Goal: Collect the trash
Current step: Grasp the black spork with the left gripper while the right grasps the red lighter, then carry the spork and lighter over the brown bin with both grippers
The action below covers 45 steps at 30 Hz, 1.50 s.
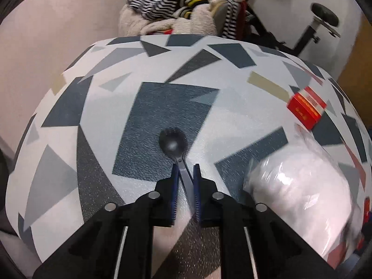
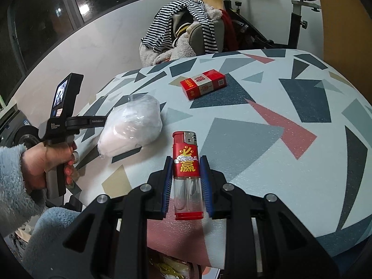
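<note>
Gripping a red lighter (image 2: pixel 186 162) between its blue pads, the right gripper (image 2: pixel 186 160) holds it upright over the near edge of the patterned table (image 2: pixel 290 153), jaws narrow and pressed against the lighter's sides, its clear lower body showing between them. The left gripper (image 1: pixel 186 166) has its jaws narrow around the handle of a dark plastic spork (image 1: pixel 173 143), whose bowl points away over a dark patch of the table; whether the pads truly pinch the handle or only flank it cannot be told for sure, though one pad touches it. A clear plastic bag (image 2: pixel 132 125) of white stuff lies on the table left of the lighter, near the right side of the left wrist view. A red cigarette pack (image 2: pixel 202 83) lies flat farther off, beyond the bag. At the far side, a chair heaped with striped clothes (image 2: pixel 183 25) stands beside an exercise bike (image 2: pixel 295 7)
</note>
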Available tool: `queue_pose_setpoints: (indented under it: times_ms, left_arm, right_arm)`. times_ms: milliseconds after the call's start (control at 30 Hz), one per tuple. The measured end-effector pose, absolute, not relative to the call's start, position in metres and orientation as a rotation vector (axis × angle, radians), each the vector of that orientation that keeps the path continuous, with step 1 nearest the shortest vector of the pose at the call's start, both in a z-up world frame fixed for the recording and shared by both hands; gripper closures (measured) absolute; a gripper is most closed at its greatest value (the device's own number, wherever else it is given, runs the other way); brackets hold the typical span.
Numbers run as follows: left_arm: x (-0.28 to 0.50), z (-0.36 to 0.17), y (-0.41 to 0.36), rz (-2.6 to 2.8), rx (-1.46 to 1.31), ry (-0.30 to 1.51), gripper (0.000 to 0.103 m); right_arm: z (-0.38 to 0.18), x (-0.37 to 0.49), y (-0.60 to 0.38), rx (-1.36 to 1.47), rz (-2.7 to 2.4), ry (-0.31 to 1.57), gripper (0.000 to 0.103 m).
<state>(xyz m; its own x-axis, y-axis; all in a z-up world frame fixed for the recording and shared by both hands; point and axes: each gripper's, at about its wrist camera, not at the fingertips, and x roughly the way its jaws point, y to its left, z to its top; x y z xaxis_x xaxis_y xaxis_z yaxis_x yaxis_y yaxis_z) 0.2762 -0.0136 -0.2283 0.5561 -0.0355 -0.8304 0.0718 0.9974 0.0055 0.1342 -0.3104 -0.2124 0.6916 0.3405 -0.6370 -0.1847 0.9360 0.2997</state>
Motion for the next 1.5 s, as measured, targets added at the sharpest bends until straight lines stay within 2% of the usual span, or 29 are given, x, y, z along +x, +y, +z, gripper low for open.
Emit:
queue_pose_setpoints:
  times_ms: [233,500,833,1100,1500]
  left_arm:
    - [0.245,-0.219,0.015,-0.16,-0.108,0.967,0.094]
    - [0.179,-0.188,0.018,-0.265,-0.111,0.906,0.094]
    - [0.083,-0.176,-0.001,-0.412,-0.073,0.863,0.094]
    - [0.026,-0.207,-0.009,-0.501,-0.016,0.911,0.094]
    - [0.008,-0.268,-0.033,-0.577,0.039,1.033,0.094]
  right_arm:
    - [-0.203,0.125,-0.311,0.209,0.301,0.73,0.077]
    - [-0.194,0.109,-0.302,0.204,0.324,0.72,0.077]
    - [-0.184,0.071,-0.284,0.165,0.362,0.7,0.077]
    - [-0.189,0.044,-0.278,0.166,0.378,0.708,0.077]
    - [-0.219,0.027,-0.274,0.177,0.38,0.78,0.077]
